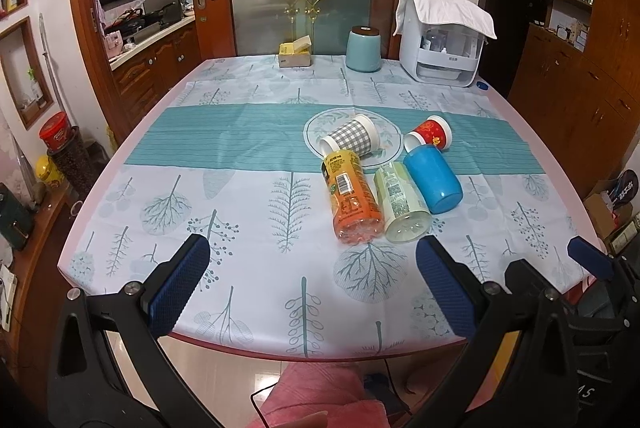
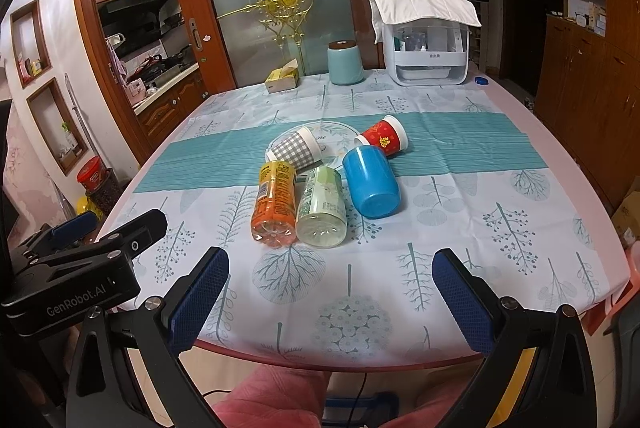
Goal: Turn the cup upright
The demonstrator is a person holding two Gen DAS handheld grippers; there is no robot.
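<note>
Several cups and bottles lie on their sides in a cluster mid-table: a grey checked cup (image 1: pixel 352 139) (image 2: pixel 295 148), a red cup (image 1: pixel 430 135) (image 2: pixel 382 137), a blue cup (image 1: pixel 433 178) (image 2: pixel 372 184), an orange bottle (image 1: pixel 352 200) (image 2: pixel 274 202) and a pale green bottle (image 1: pixel 402 206) (image 2: pixel 322 208). My left gripper (image 1: pixel 316 288) is open and empty over the near table edge, well short of the cluster. My right gripper (image 2: pixel 330 298) is open and empty, also near the front edge. The left gripper also shows in the right wrist view (image 2: pixel 108 228).
The table (image 1: pixel 240 148) has a leaf-print cloth with a teal band. At the back stand a tissue box (image 1: pixel 295 54), a light-blue canister (image 1: pixel 363 50) and a white appliance under a towel (image 1: pixel 440 44). Cabinets flank both sides. My red-clothed lap (image 1: pixel 320 396) is below the edge.
</note>
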